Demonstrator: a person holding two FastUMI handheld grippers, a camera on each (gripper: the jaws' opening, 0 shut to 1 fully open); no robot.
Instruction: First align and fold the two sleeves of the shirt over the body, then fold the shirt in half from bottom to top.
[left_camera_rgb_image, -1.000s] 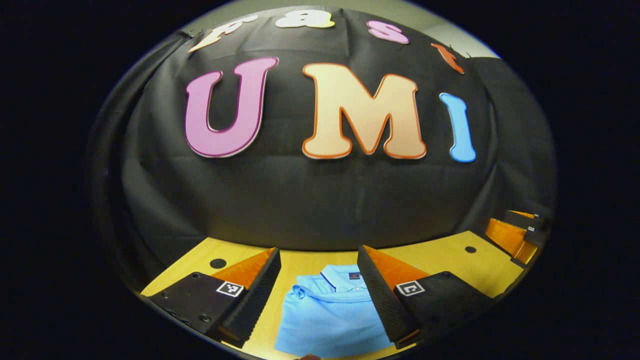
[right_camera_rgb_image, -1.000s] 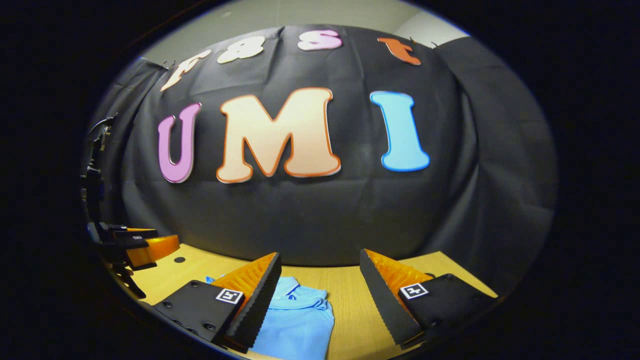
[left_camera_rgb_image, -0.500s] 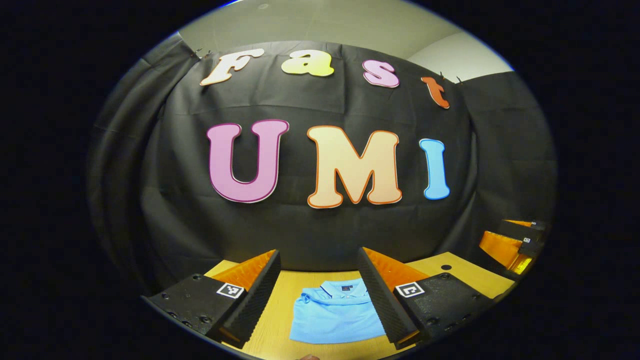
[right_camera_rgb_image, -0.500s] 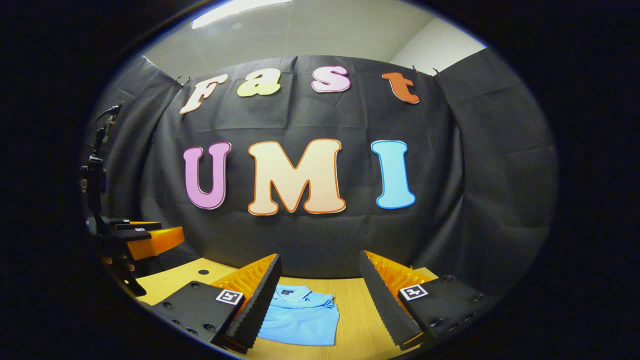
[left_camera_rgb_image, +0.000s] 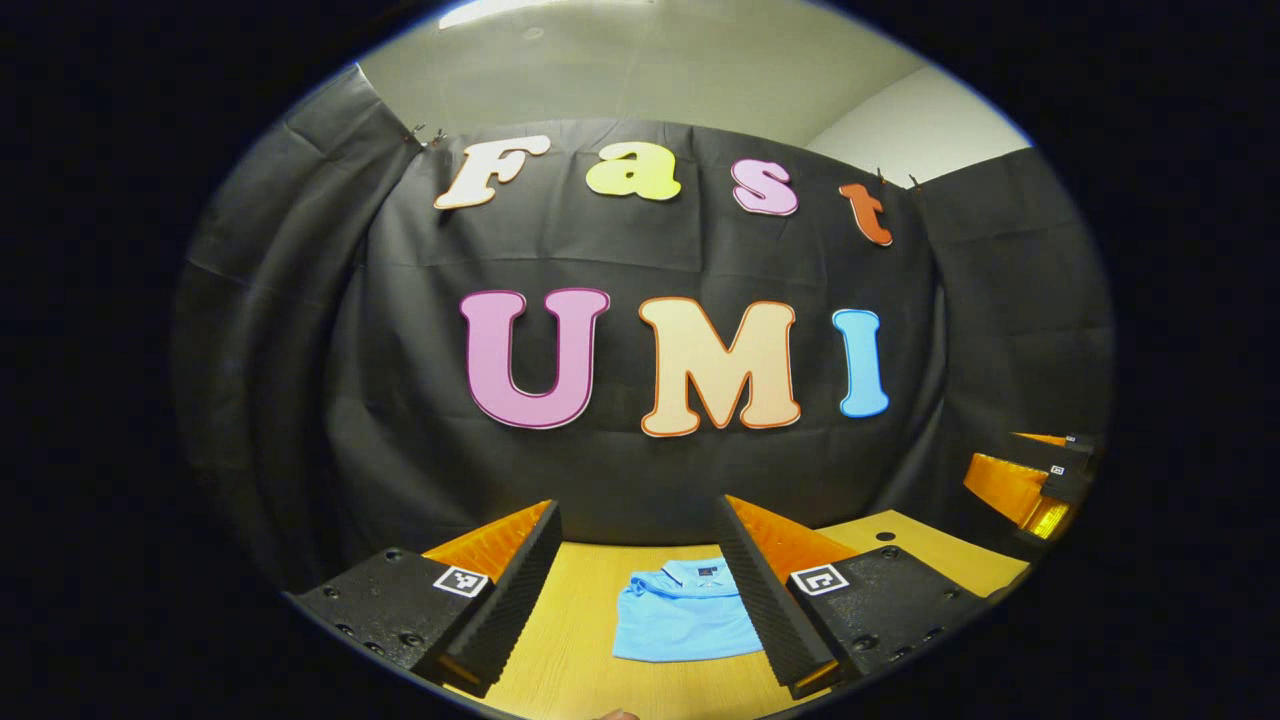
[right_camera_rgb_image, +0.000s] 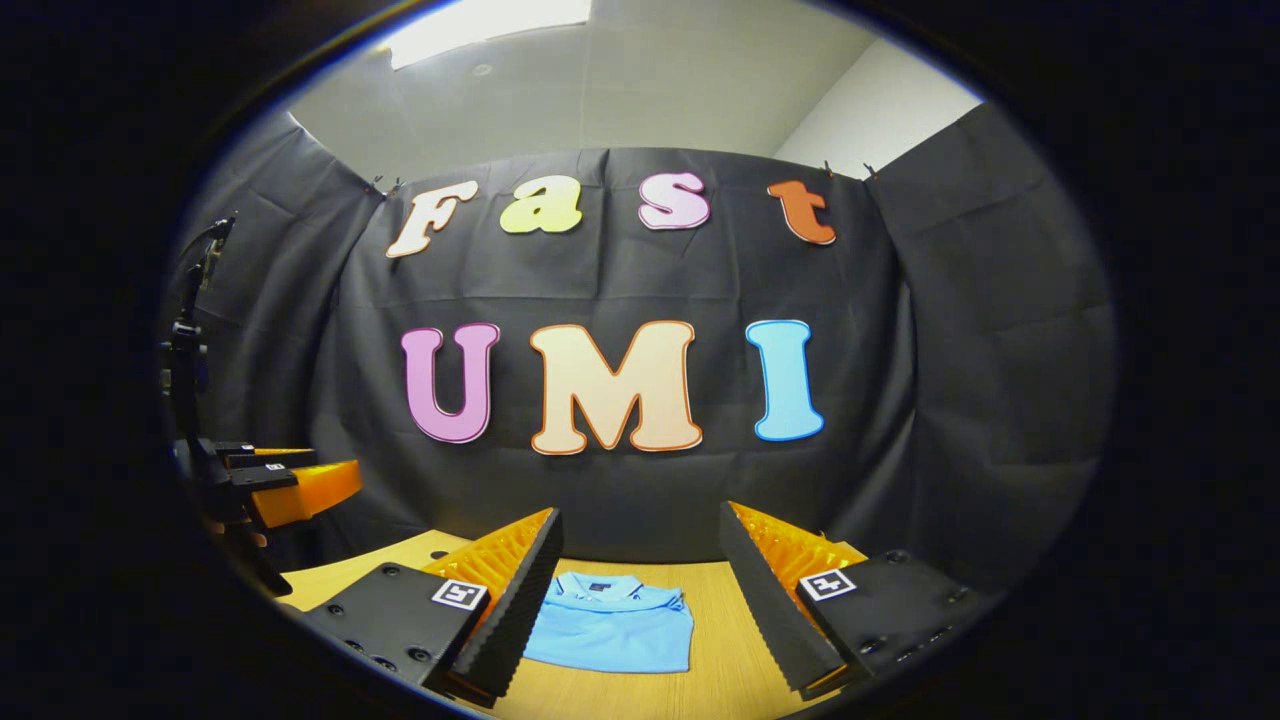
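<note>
The light-blue polo shirt (left_camera_rgb_image: 685, 620) lies folded into a compact rectangle on the yellow wooden table (left_camera_rgb_image: 570, 640), collar at the far end toward the black cloth wall (left_camera_rgb_image: 600, 470); no sleeve sticks out past the body, and the near edge reads as a straight folded line; in the left gripper view the left gripper (left_camera_rgb_image: 640, 590) sits above the near part of the table with its two fingers spread wide, nothing between them, and the shirt shows through the gap, closer to the right-hand finger, whose inner edge covers the shirt's right border; the fingers do not touch the cloth; at the far right of that view the right gripper (left_camera_rgb_image: 1030, 480) appears, raised above the table's edge, its state not readable there; in the right gripper view the right gripper (right_camera_rgb_image: 640, 600) likewise holds its fingers wide apart and empty, and the shirt (right_camera_rgb_image: 615, 630) lies beyond them on the table (right_camera_rgb_image: 710, 660), nearer the left-hand finger, which overlaps the shirt's left border; at the far left of that view the left gripper (right_camera_rgb_image: 290, 485) hangs above the table's corner, beside a dark stand (right_camera_rgb_image: 185, 340) that rises along the wall (right_camera_rgb_image: 950, 400); a pale ceiling (right_camera_rgb_image: 600, 90) with a bright light panel (right_camera_rgb_image: 490, 25) shows above the cloth.
</note>
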